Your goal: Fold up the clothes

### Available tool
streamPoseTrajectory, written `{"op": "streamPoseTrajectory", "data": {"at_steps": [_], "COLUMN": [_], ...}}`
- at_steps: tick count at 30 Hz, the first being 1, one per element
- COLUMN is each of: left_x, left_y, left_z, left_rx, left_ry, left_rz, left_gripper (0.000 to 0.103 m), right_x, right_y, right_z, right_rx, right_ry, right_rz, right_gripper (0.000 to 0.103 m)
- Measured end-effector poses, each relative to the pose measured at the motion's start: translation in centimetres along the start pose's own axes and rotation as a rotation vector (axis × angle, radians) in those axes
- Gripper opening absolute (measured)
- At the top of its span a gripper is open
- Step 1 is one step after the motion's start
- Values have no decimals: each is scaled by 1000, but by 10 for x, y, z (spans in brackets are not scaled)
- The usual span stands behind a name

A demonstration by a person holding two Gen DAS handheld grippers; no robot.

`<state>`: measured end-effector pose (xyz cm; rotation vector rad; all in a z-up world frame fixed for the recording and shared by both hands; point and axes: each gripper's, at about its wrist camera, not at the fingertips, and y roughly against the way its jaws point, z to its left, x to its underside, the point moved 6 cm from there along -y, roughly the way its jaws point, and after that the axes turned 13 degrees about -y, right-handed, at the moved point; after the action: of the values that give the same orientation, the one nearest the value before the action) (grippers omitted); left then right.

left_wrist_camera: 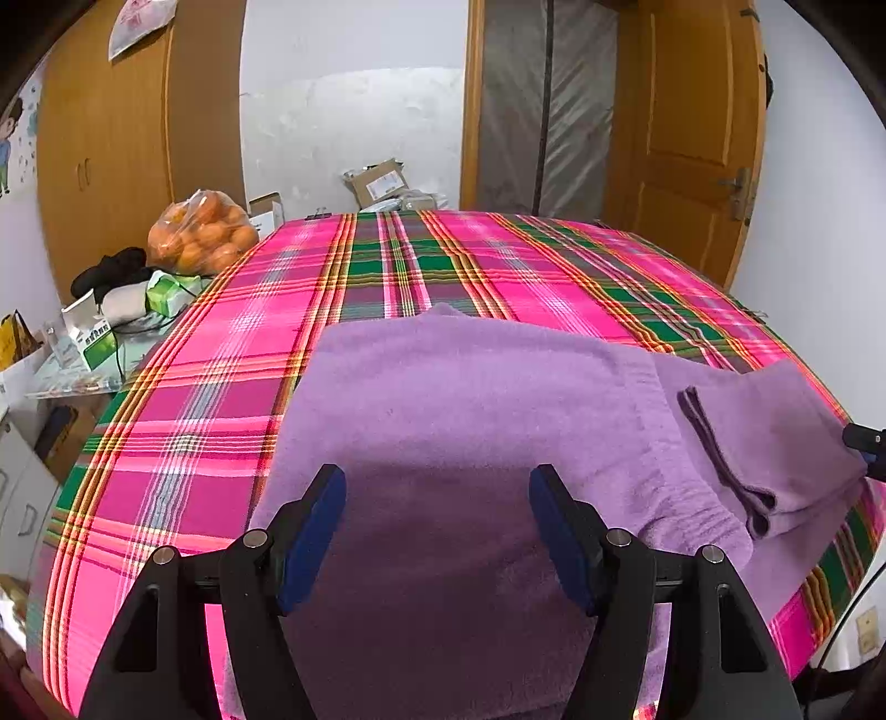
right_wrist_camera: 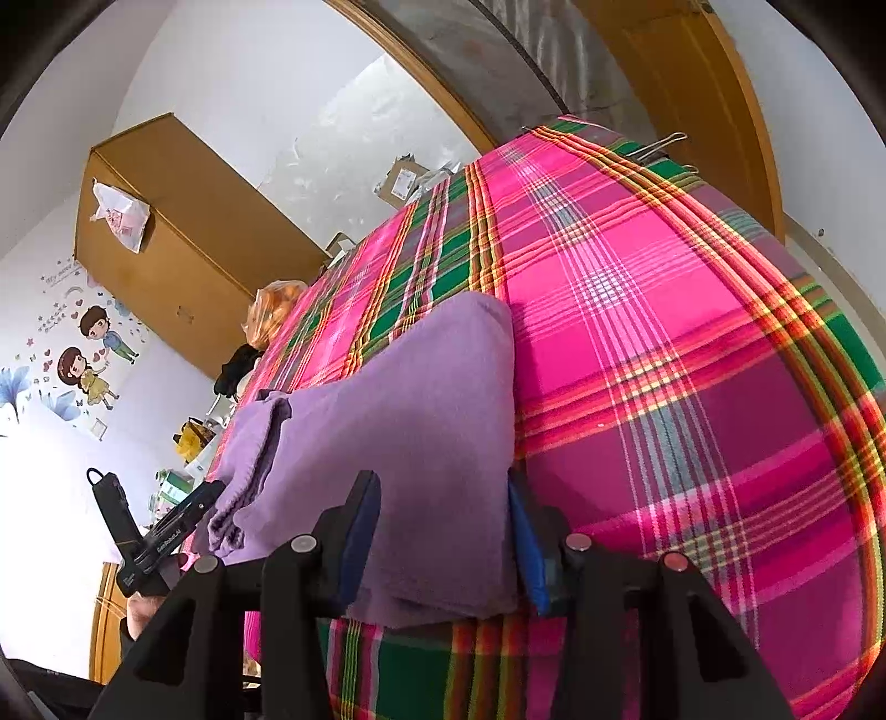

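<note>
Over the purple garment (left_wrist_camera: 465, 387), both grippers' jaws gape, gripping nothing.

White walls (left_wrist_camera: 354, 39), wooden wardrobe (left_wrist_camera: 105, 144), wooden door (left_wrist_camera: 686, 111), plaid-covered bed (left_wrist_camera: 221, 387)

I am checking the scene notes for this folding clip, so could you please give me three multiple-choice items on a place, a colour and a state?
1. Where is the bag of oranges?
A. On the purple garment
B. Beside the bed's far left corner
C. Hung on the door

2. What colour is the garment?
A. Purple
B. White
C. Green

3. How does the left tool stand?
A. Shut on the bedsheet
C. Shut on the bag
B. Open above the garment

Key: 1 B, the bag sits off the plaid bedsheet's corner; 2 A, the fabric is plainly lilac; 3 B, a wide gap shows between its blue pads.
</note>
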<state>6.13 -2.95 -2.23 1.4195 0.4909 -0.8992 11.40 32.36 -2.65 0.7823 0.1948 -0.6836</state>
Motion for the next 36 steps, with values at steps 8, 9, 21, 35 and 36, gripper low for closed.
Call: {"op": "streamPoseTrajectory", "data": {"at_steps": [8,9,21,35,36], "left_x": [3,4,4,5,5], "left_y": [1,1,1,6,7], "left_z": [1,1,0,1,2], "left_rx": [7,8,10,21,22], "left_ry": [4,5,4,11,11], "left_rz": [-3,-4,-2,-24,-28], "left_gripper": [71,71,71,71,71], "right_x": [9,9,2,-12,-13], "right_y": [1,1,-3,13,13], "right_z": [4,4,1,111,121], "right_rx": [5,7,-23,-157,-170], "right_ry": [8,-4,-90,114,134], "right_rz": [33,30,5,-46,-46], "right_gripper": [47,46,16,15,15]}}
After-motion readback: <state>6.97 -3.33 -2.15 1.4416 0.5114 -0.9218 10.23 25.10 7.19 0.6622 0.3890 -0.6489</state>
